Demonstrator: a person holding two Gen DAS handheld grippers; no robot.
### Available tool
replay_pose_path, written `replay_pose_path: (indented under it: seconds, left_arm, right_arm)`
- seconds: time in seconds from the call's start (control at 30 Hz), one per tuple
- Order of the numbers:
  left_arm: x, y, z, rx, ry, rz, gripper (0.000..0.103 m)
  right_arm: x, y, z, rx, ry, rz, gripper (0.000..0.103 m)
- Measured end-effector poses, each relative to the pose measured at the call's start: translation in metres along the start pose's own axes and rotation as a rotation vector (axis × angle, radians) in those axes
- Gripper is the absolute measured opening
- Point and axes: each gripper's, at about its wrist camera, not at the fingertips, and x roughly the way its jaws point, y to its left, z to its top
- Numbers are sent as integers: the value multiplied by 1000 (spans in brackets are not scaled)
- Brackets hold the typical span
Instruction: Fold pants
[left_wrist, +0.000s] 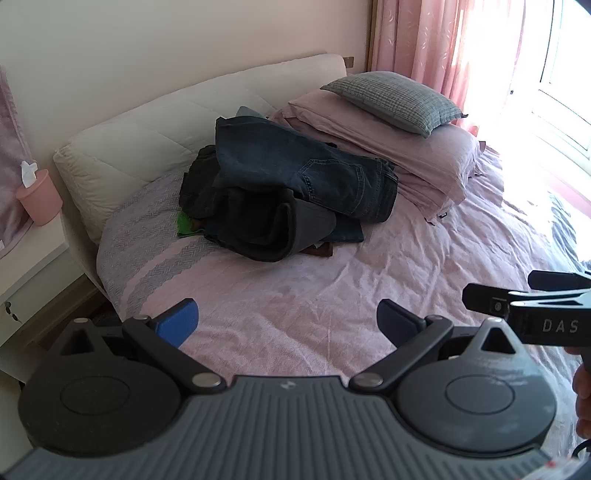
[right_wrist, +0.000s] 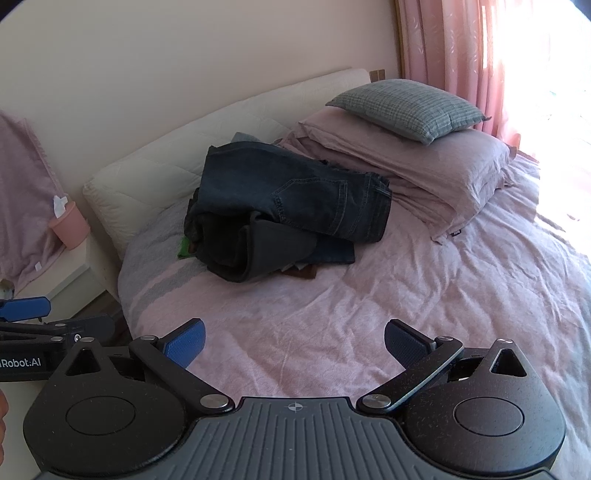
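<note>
A bed (left_wrist: 332, 295) under a wrinkled pink cover fills both wrist views, its padded cream headboard (left_wrist: 147, 122) against a pale wall and pink curtains (left_wrist: 436, 40) glowing at the sunlit window on the right; near the head of the bed, a grey checked pillow (left_wrist: 395, 98) rests on a larger pink pillow (left_wrist: 417, 155) stacked on folded pink bedding; just beside that stack, towards the left, lies a heap of dark clothes — blue jeans (left_wrist: 314, 166) draped across the top, back pocket showing, over a rolled black garment (left_wrist: 273, 229), with a scrap of green fabric (left_wrist: 184, 223) peeking out at the heap's left edge and something brown at its front; a pink cup (left_wrist: 38, 197) holding white tissue stands on the white bedside table (left_wrist: 33, 251) at far left; in the foreground the left gripper (left_wrist: 288, 323) and the right gripper (right_wrist: 295, 343) hover side by side over bare cover, well short of the jeans — each with its blue-padded jaws spread wide and nothing between them.
</note>
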Motion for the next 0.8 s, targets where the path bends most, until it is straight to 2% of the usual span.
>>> replay_pose_path:
  seconds: [0.4, 0.8]
  left_arm:
    - [6, -5, 4, -12, 3, 8, 102]
    - [35, 8, 26, 0, 17, -13, 102]
  right_arm:
    - [5, -9, 5, -11, 4, 14, 101]
    - [27, -3, 24, -2, 3, -8, 101]
